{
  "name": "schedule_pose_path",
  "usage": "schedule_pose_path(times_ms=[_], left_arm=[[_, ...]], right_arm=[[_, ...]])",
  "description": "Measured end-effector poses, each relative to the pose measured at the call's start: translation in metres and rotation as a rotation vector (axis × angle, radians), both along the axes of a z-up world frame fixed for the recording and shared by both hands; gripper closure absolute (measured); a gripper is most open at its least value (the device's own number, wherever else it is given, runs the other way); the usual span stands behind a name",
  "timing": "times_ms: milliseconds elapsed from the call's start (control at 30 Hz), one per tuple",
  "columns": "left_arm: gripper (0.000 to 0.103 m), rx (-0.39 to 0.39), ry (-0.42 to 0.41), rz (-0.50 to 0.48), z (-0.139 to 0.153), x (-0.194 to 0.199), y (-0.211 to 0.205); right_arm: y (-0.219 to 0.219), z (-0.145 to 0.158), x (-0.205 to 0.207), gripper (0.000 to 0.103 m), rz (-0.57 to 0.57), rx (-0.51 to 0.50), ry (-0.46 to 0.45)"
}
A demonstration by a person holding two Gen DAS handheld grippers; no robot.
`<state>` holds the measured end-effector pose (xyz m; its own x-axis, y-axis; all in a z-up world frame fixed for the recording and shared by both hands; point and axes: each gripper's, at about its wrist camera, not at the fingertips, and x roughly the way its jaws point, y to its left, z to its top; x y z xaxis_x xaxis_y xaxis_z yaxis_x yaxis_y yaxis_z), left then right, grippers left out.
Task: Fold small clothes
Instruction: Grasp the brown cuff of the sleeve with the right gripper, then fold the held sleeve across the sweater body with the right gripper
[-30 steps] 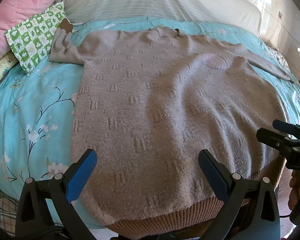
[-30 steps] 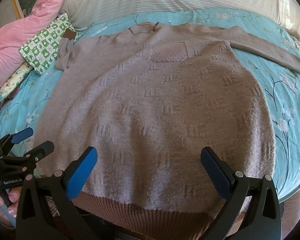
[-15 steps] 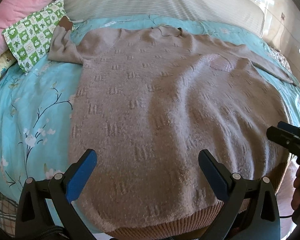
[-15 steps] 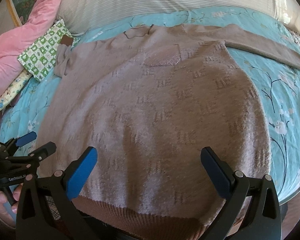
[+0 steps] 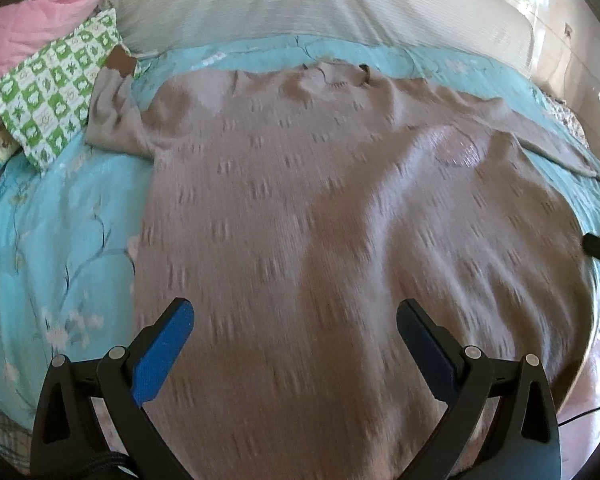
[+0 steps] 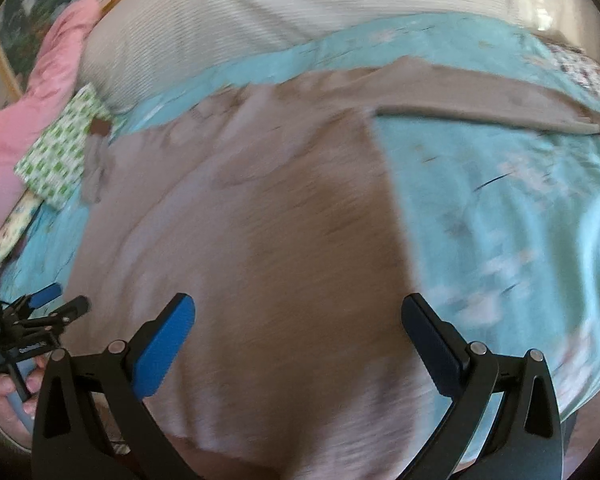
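- Over the near edge of the bed [image 5: 52, 216], the left gripper [image 5: 294, 346] hovered with its jaws spread wide apart, holding nothing; whether it touched the knit below could not be told.
- The right gripper [image 6: 298, 344] likewise stood wide apart and empty, above the sweater's right side edge.
- The brown sweater [image 5: 340, 220] lay flat, front up, across the turquoise floral bedcover, neckline toward the striped pillow [image 5: 300, 4] at the far edge.
- Its left sleeve [image 5: 112, 120] lay bunched against a green checked cushion [image 5: 56, 88]; the right sleeve [image 6: 480, 100] stretched out toward the bed's right edge.
- A hand [image 6: 8, 396] gripped the left tool's handle at the right view's edge.
- Both views were motion-blurred, the right one heavily; the hem was cut off behind the grippers.
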<state>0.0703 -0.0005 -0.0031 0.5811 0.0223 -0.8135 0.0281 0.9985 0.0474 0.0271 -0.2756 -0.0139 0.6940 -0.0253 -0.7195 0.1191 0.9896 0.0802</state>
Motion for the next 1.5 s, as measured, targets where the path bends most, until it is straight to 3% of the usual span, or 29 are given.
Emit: schedule_pose_path(times_ms=[100, 533, 667, 867, 933, 1067, 1100, 1300, 1500], left_arm=[[0.001, -0.020, 0.004, 0.002, 0.003, 0.023, 0.005], [0.001, -0.101, 0.011, 0.033, 0.011, 0.128, 0.024], [0.001, -0.058, 0.011, 0.049, 0.008, 0.151, 0.025], [0.001, -0.061, 0.014, 0.074, 0.000, 0.171, 0.028], [0.001, -0.060, 0.020, 0.078, -0.004, 0.175, 0.028], [0.001, -0.063, 0.026, 0.071, -0.010, 0.177, 0.028], [0.001, -0.066, 0.025, 0.070, -0.011, 0.176, 0.028], [0.001, -0.099, 0.018, 0.071, -0.007, 0.166, 0.036], [0.001, -0.136, 0.021, 0.063, -0.007, 0.149, 0.045]], right_arm=[[-0.040, 0.017, 0.003, 0.000, -0.089, -0.008, -0.038], [-0.258, 0.072, 0.025, 0.004, -0.502, 0.194, -0.153], [-0.300, 0.084, 0.036, 0.005, -0.563, 0.185, -0.163], [-0.342, 0.080, 0.053, 0.028, -0.670, 0.202, -0.147], [-0.347, 0.083, 0.051, 0.037, -0.684, 0.162, -0.155], [-0.340, 0.087, 0.066, 0.089, -0.671, 0.132, -0.156], [-0.331, 0.091, 0.071, 0.095, -0.644, 0.122, -0.162], [-0.244, 0.111, 0.105, 0.096, -0.422, 0.091, -0.204], [-0.115, 0.110, 0.144, 0.096, -0.093, 0.170, -0.182]])
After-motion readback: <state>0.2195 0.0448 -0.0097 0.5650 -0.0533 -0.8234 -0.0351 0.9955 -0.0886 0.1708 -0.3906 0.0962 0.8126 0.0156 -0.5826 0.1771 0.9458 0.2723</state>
